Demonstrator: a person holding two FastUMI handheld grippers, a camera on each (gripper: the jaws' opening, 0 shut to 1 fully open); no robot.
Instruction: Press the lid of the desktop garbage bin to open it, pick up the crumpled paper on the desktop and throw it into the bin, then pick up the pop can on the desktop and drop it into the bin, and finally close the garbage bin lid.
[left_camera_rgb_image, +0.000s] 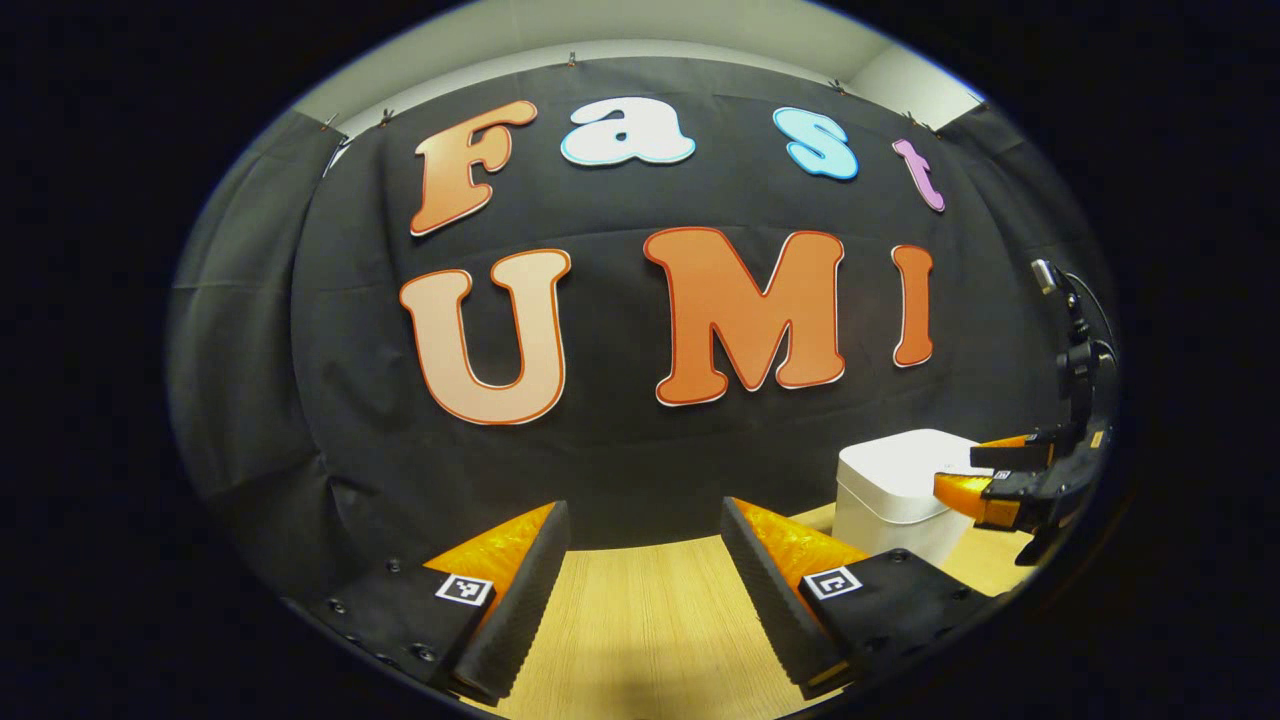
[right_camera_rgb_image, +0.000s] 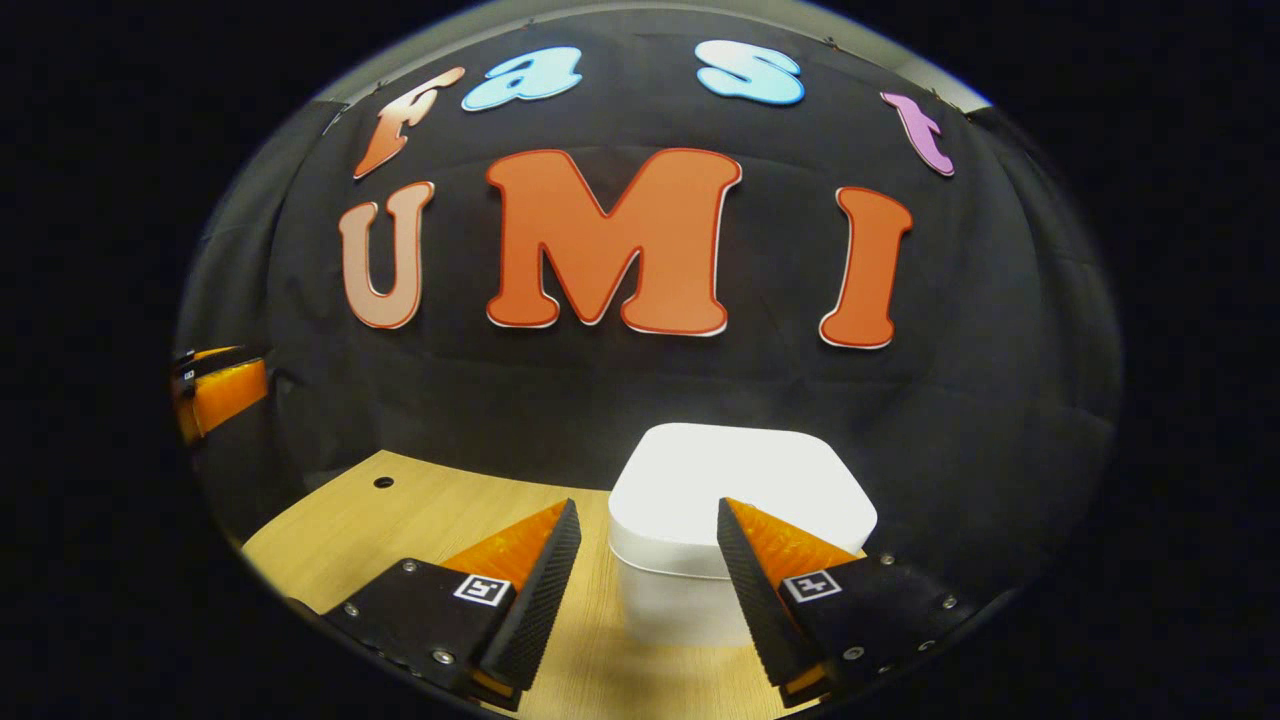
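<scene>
A white garbage bin (right_camera_rgb_image: 735, 505) with its lid down stands on the wooden desk, just ahead of my right gripper (right_camera_rgb_image: 648, 520). That gripper is open, hovering at lid height with nothing between its fingers. In the left gripper view the same bin (left_camera_rgb_image: 895, 490) sits at the right, and the right gripper (left_camera_rgb_image: 985, 480) hangs over its right side. My left gripper (left_camera_rgb_image: 645, 520) is open above bare desk, well left of the bin. In the right gripper view the left gripper (right_camera_rgb_image: 215, 390) appears at the far left edge.
The wooden desk (right_camera_rgb_image: 420, 520) has a small round hole (right_camera_rgb_image: 384, 482) near its back left. The black cloth wall stands close behind the bin.
</scene>
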